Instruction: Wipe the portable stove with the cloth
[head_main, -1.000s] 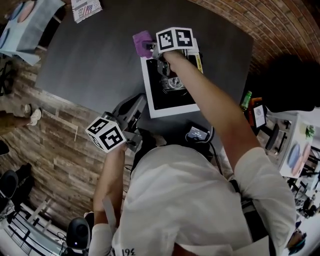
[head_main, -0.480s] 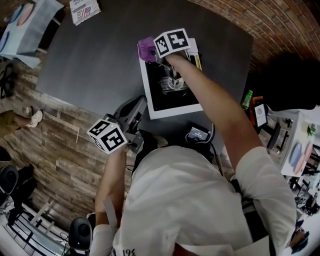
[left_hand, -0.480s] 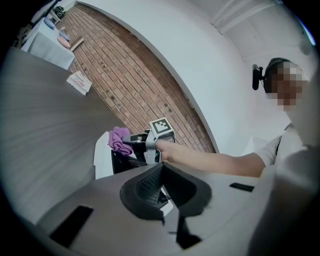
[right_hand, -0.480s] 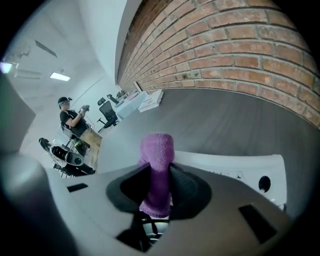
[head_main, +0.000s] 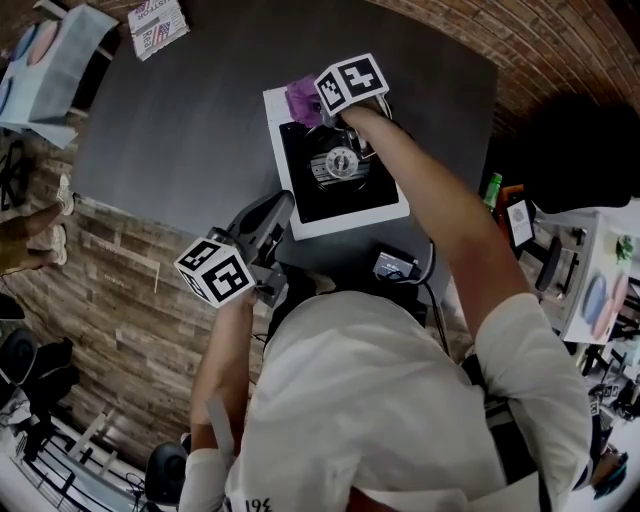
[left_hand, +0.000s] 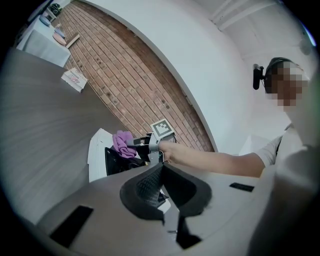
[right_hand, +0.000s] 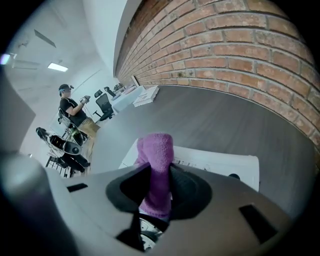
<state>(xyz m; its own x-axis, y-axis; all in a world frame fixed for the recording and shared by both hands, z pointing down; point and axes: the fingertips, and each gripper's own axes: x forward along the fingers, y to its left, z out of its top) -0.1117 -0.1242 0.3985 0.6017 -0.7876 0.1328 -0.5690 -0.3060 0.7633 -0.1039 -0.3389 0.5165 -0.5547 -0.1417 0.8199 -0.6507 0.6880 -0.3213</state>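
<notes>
The portable stove (head_main: 372, 206), white with a black top and a round burner (head_main: 340, 162), lies on the dark table (head_main: 180, 120). My right gripper (head_main: 314, 100) is shut on the purple cloth (head_main: 301, 96) over the stove's far left corner. From the right gripper view, the cloth (right_hand: 156, 165) stands up between the jaws of the right gripper (right_hand: 157, 176), above the stove's white edge (right_hand: 220, 162). My left gripper (head_main: 266, 222) stays at the table's near edge, left of the stove. Seen from the left gripper view, the left gripper (left_hand: 161, 169) is shut on nothing, aimed toward the stove (left_hand: 96, 150) and cloth (left_hand: 122, 142).
A small black device (head_main: 395, 267) with a cable sits at the table's near edge by the stove. A booklet (head_main: 155, 20) lies at the far left corner. A green bottle (head_main: 492, 195) stands off the right side. A brick wall borders the far side; another person (right_hand: 70, 107) stands far off.
My right gripper has carried the cloth from just past the stove's far left corner to over the stove's far edge. The left gripper has stayed put.
</notes>
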